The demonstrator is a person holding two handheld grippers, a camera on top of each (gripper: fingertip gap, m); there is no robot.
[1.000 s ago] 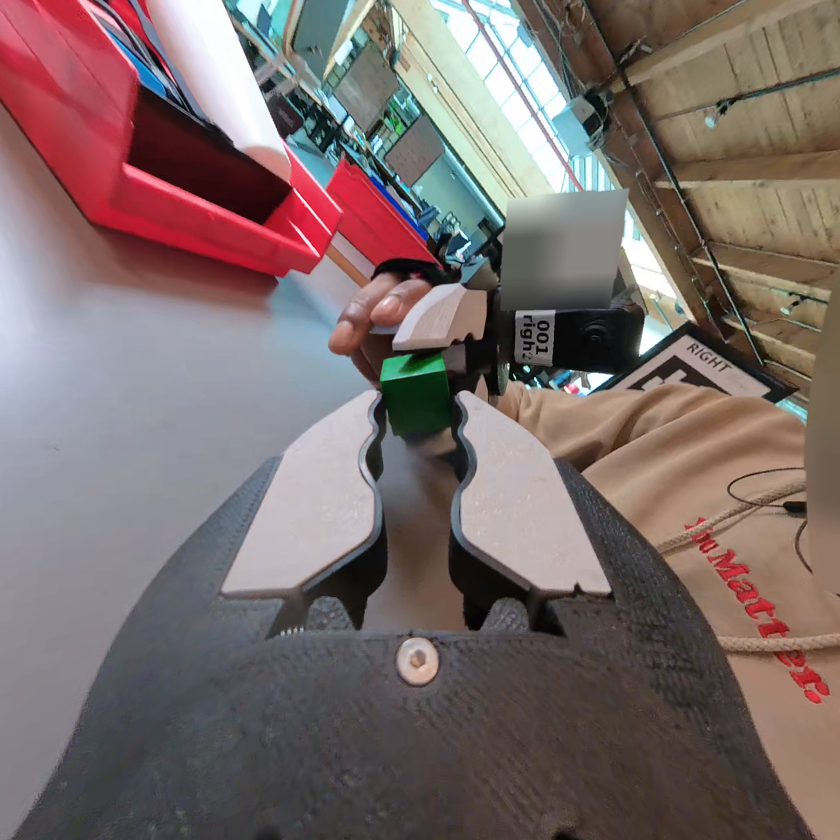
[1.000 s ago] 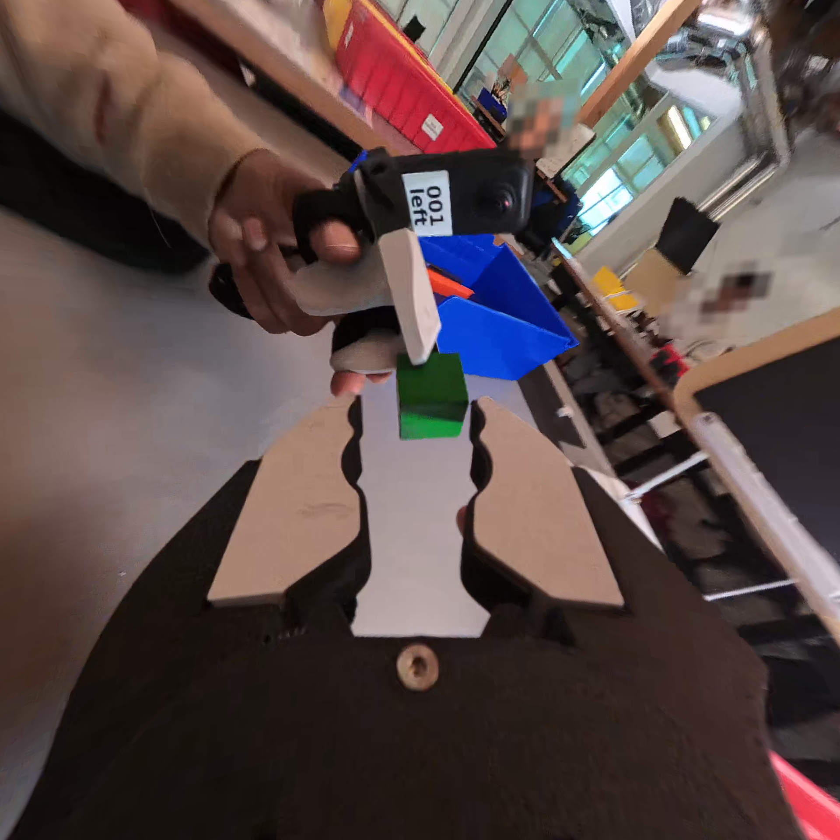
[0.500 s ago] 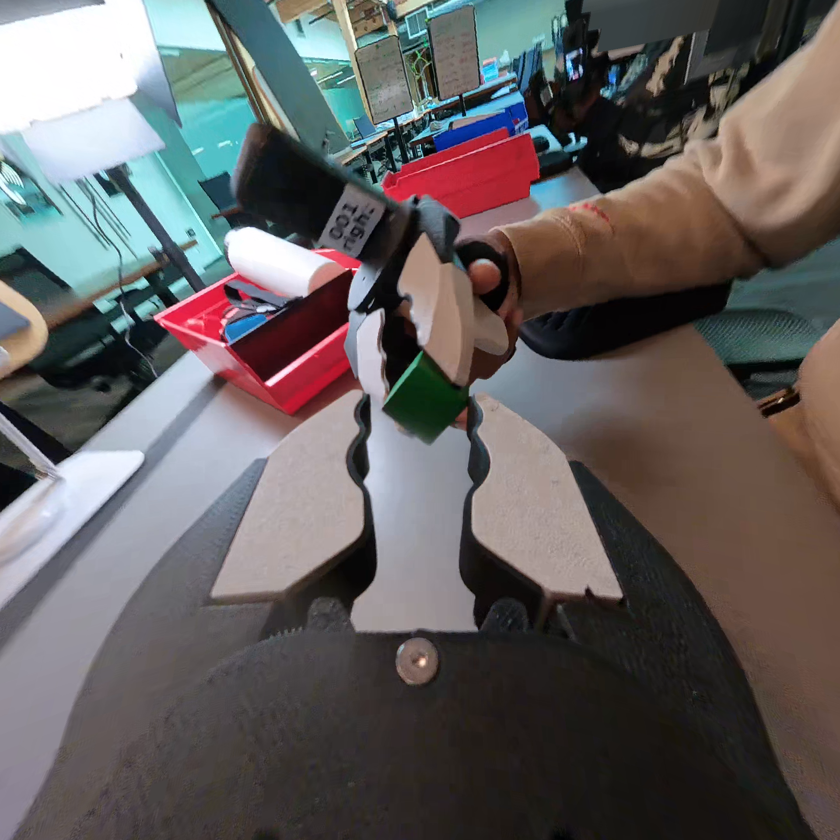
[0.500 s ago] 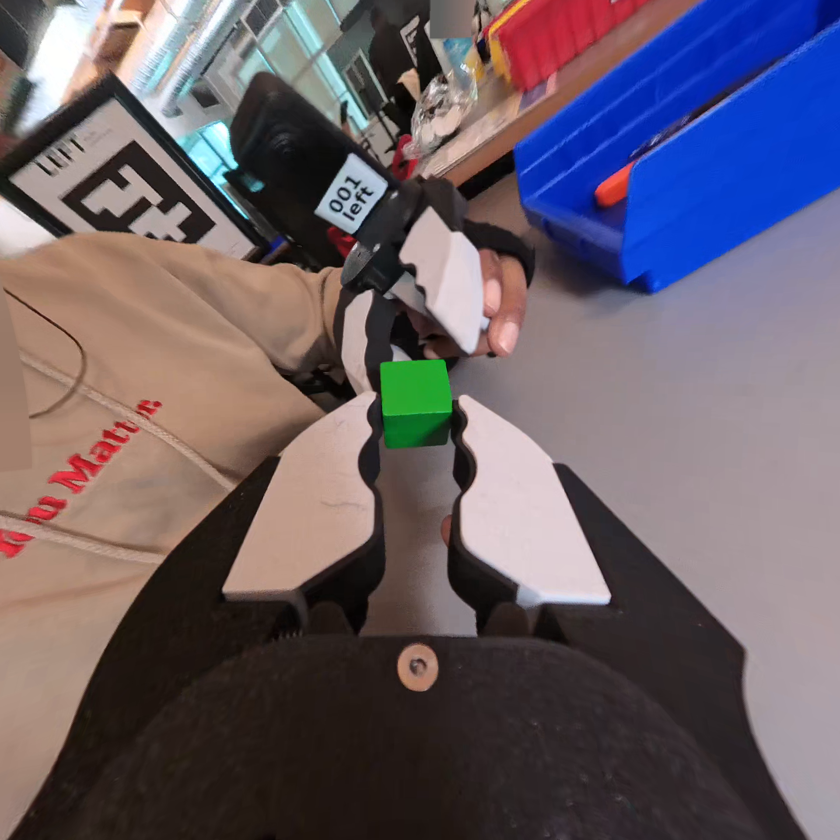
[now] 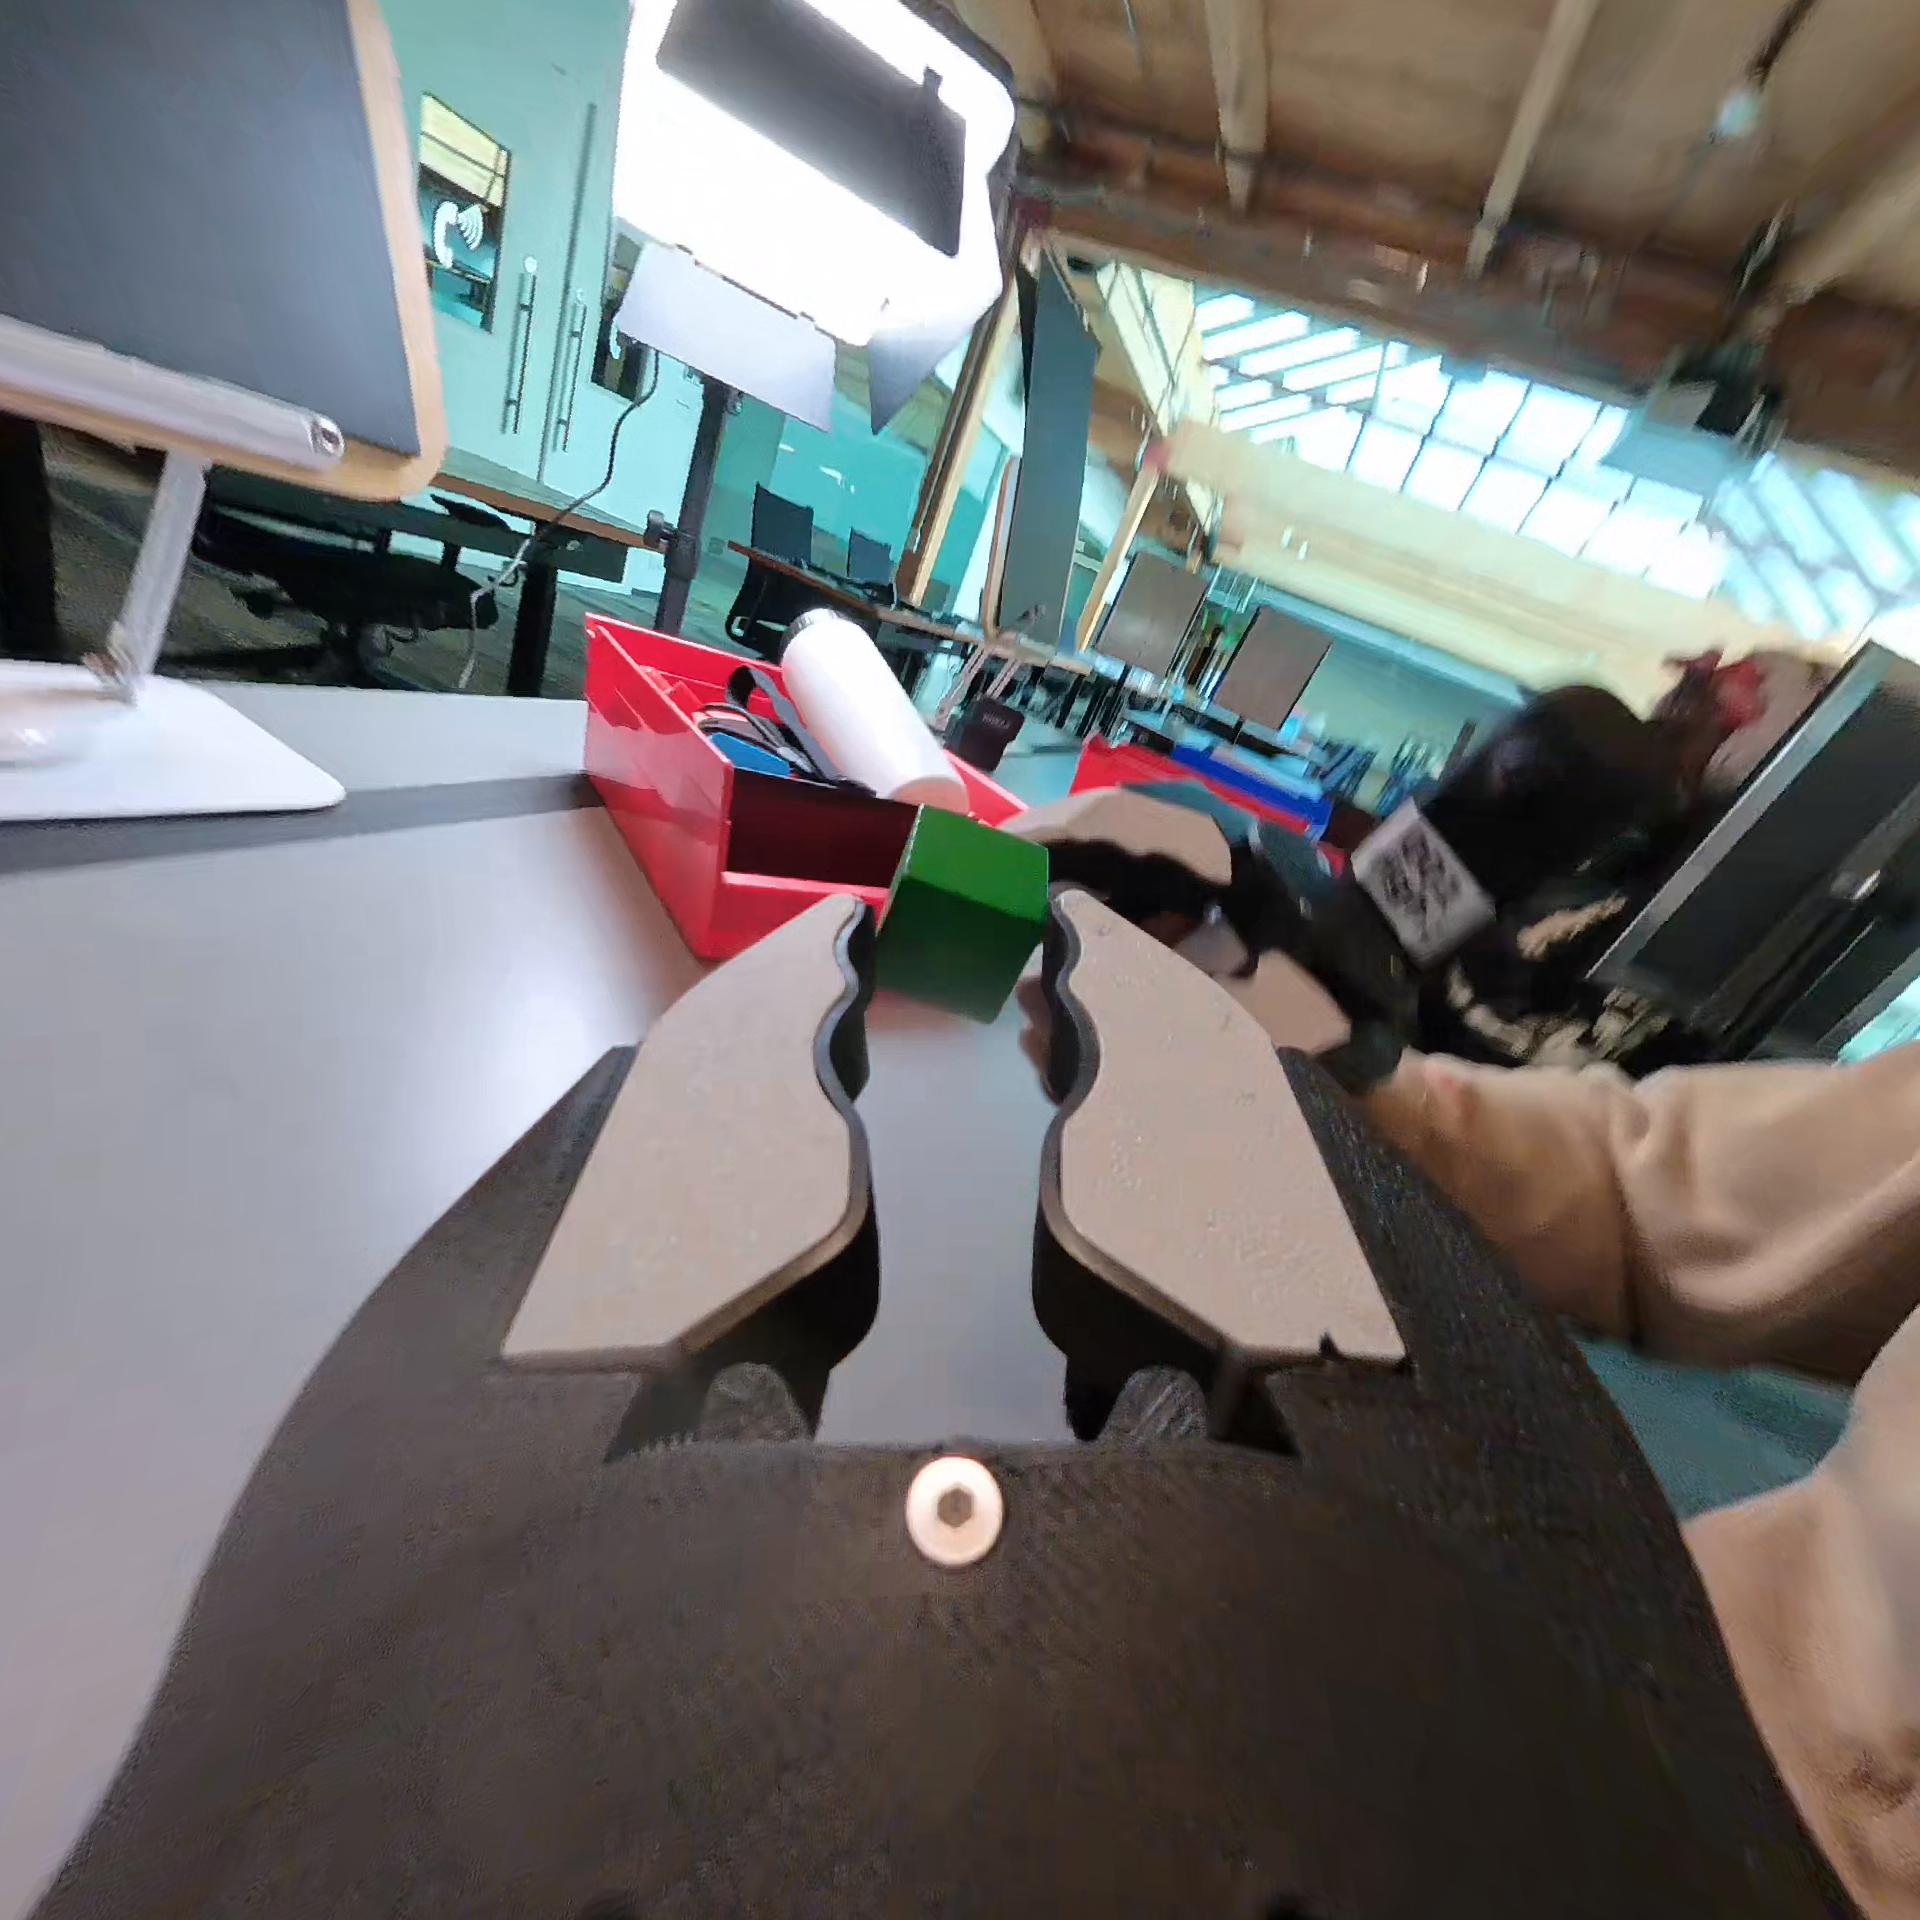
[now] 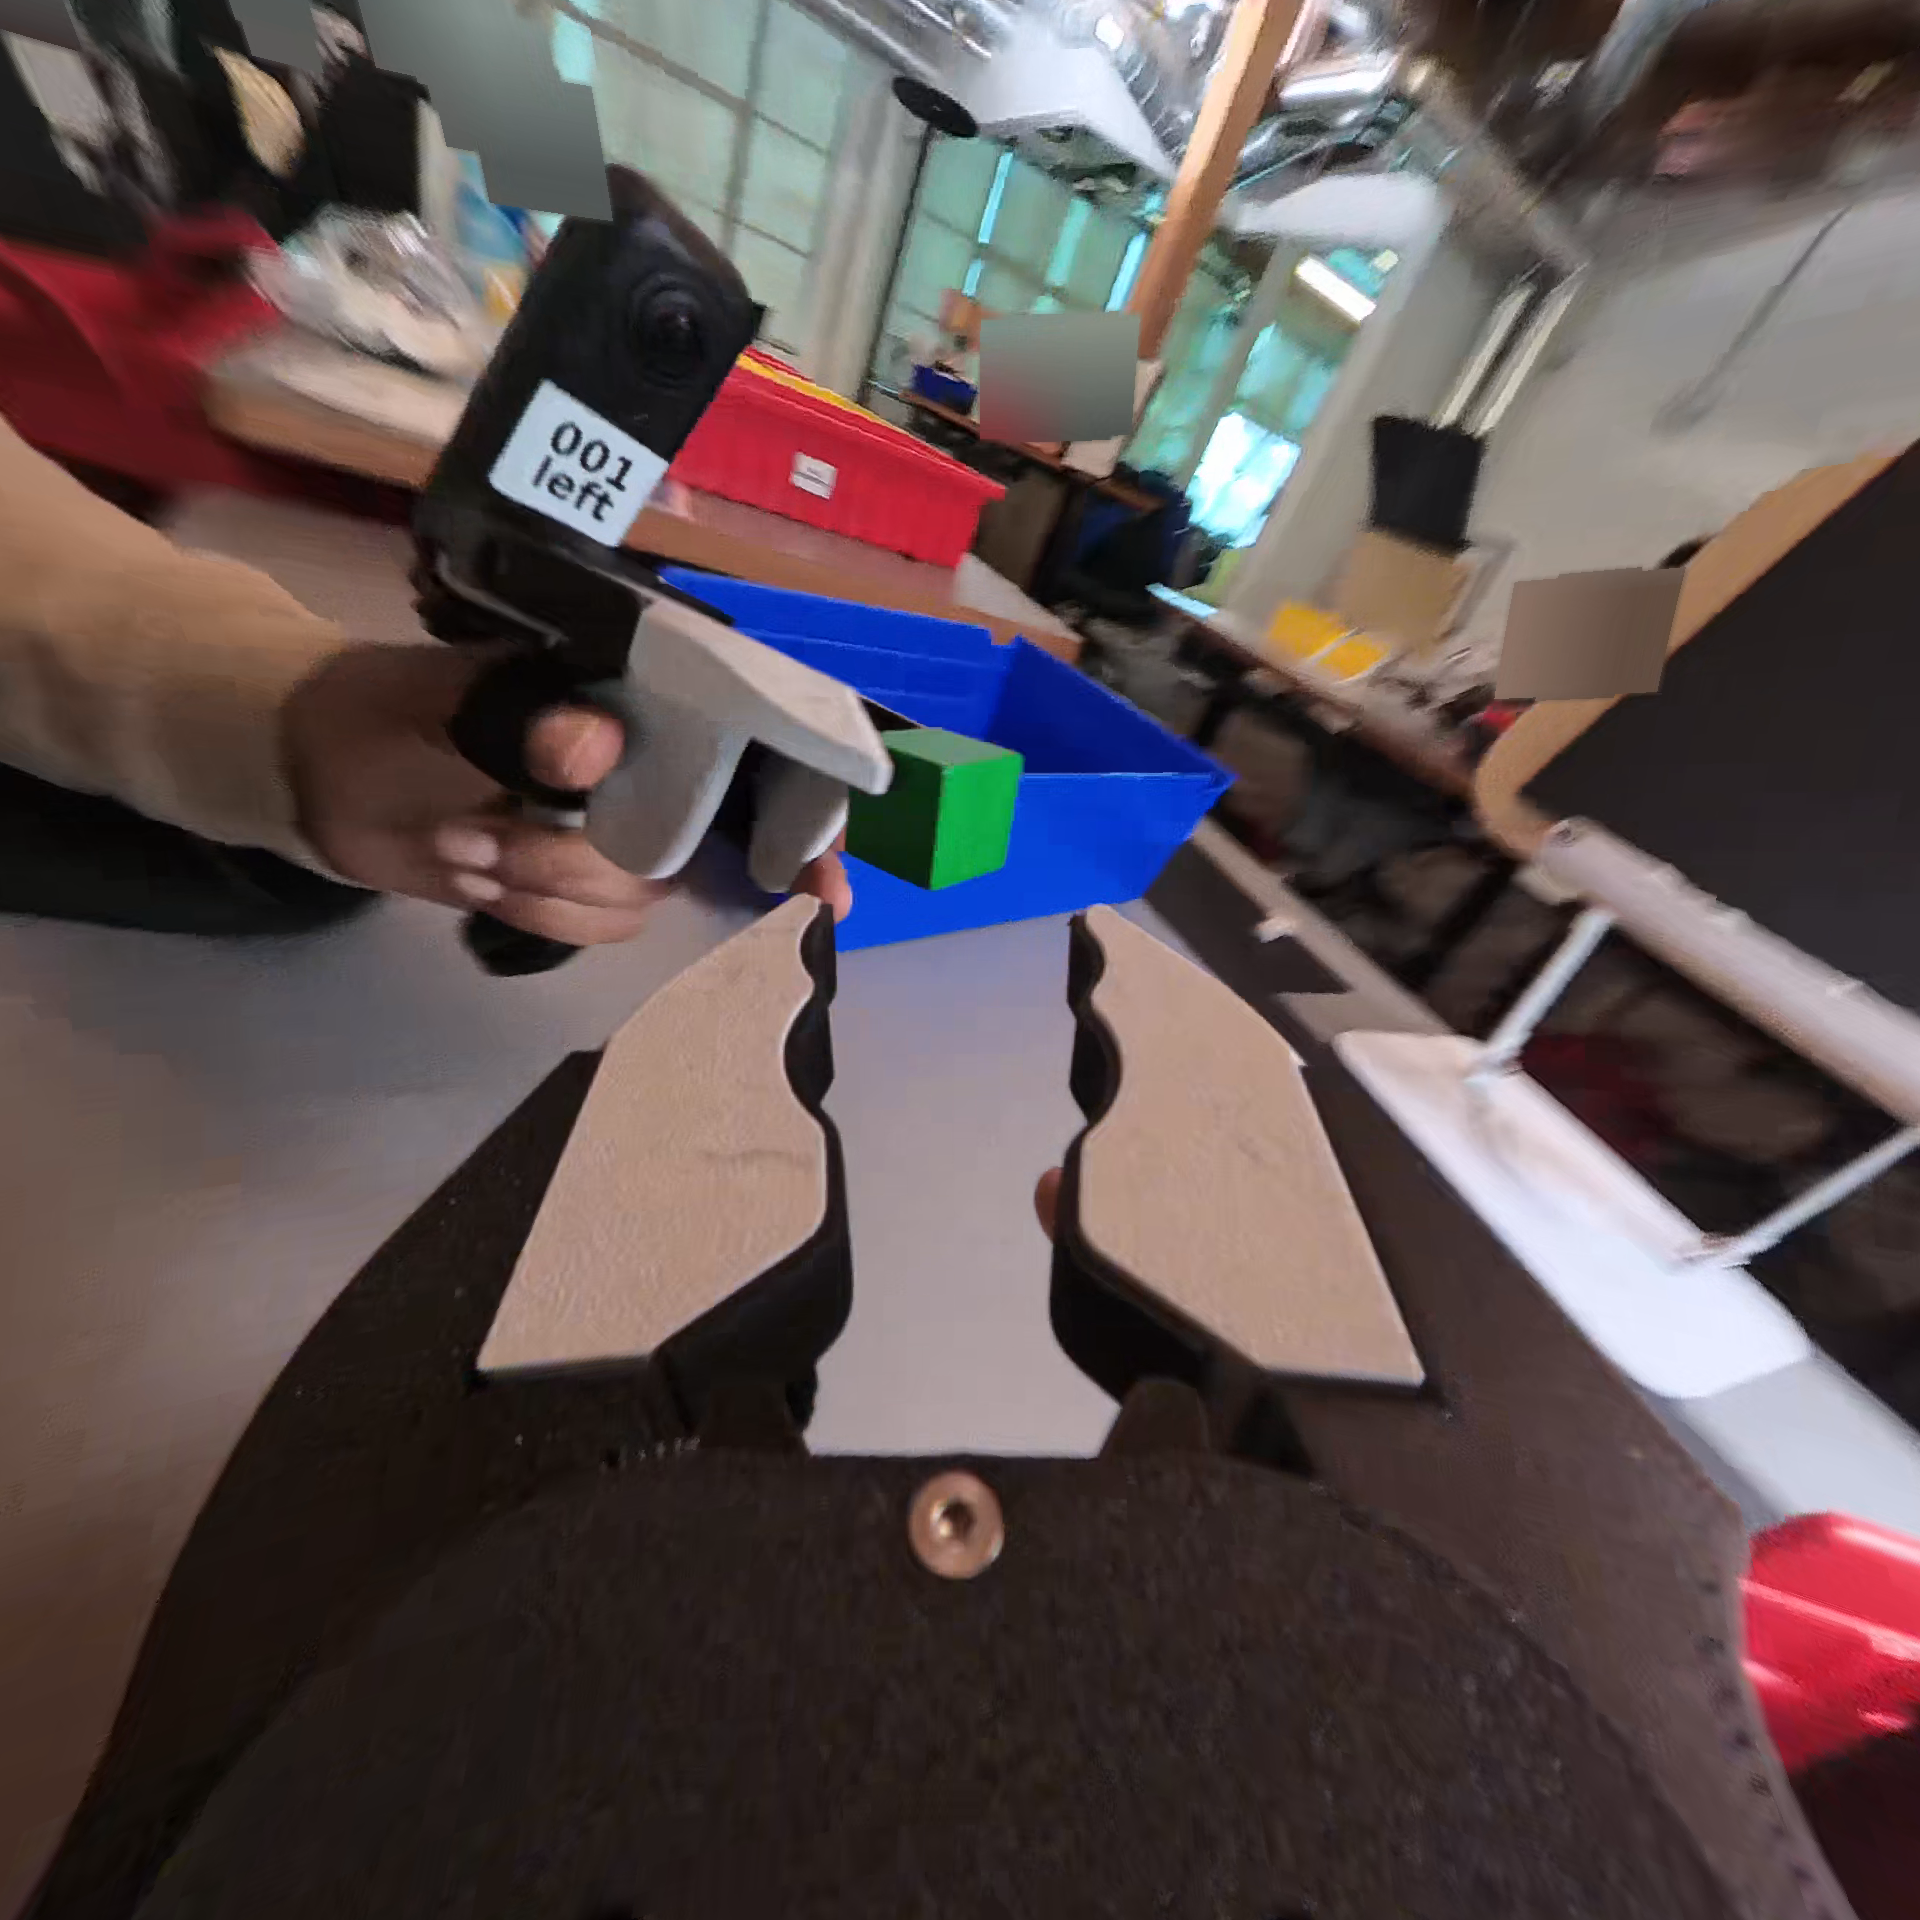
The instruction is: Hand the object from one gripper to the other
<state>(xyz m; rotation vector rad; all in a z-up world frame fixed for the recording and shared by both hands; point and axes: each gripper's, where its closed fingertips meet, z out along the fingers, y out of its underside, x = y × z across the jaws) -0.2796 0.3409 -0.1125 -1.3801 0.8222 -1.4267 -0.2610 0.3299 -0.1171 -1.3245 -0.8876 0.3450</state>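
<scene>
Wrist cams face each other, close, share green cube (image 5: 961, 914)

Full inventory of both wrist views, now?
green cube: 1, green, gripped in the left gripper's fingers, off the table
blue bin: 1, blue, on the table behind the cube
red bin: 1, red, on the table, holding assorted items
bottle: 1, white, lying in the red bin
stand base: 1, white, table's far edge
table: 1, grey
left gripper: 1, black with grey fingers, shut on the cube
right gripper: 1, same colours, open, empty
hand: 1, holding the left gripper
</scene>
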